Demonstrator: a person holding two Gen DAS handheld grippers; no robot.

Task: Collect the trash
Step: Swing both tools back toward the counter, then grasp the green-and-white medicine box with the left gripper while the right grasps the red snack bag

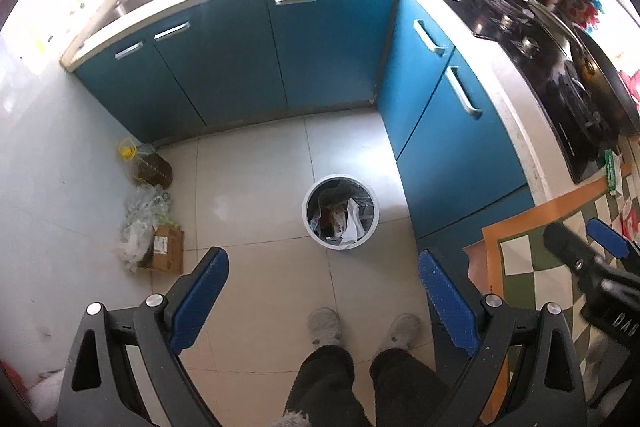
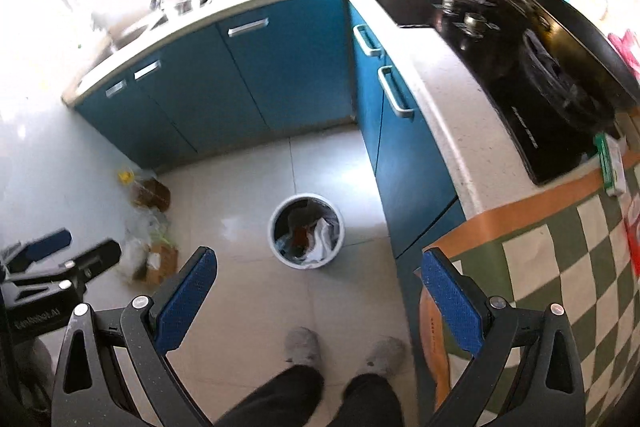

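A white round trash bin [image 1: 340,216] with a dark liner stands on the tiled floor and holds paper and wrappers; it also shows in the right wrist view [image 2: 306,231]. My left gripper [image 1: 323,267] is open and empty, held high above the floor, nearer me than the bin. My right gripper [image 2: 319,269] is open and empty, also high above the floor, with its right finger [image 2: 452,301] over the edge of the checkered cloth. Each gripper shows in the other's view: the right one [image 1: 588,239] and the left one [image 2: 76,247].
Blue cabinets [image 1: 248,55] line the back and right. A stove [image 1: 552,67] with pots sits on the right counter. A green-and-white checkered cloth [image 2: 560,267] covers the near counter. An oil bottle [image 1: 148,165], plastic bags [image 1: 140,223] and a cardboard box [image 1: 166,251] lie at the left wall. The person's feet [image 1: 324,327] stand below.
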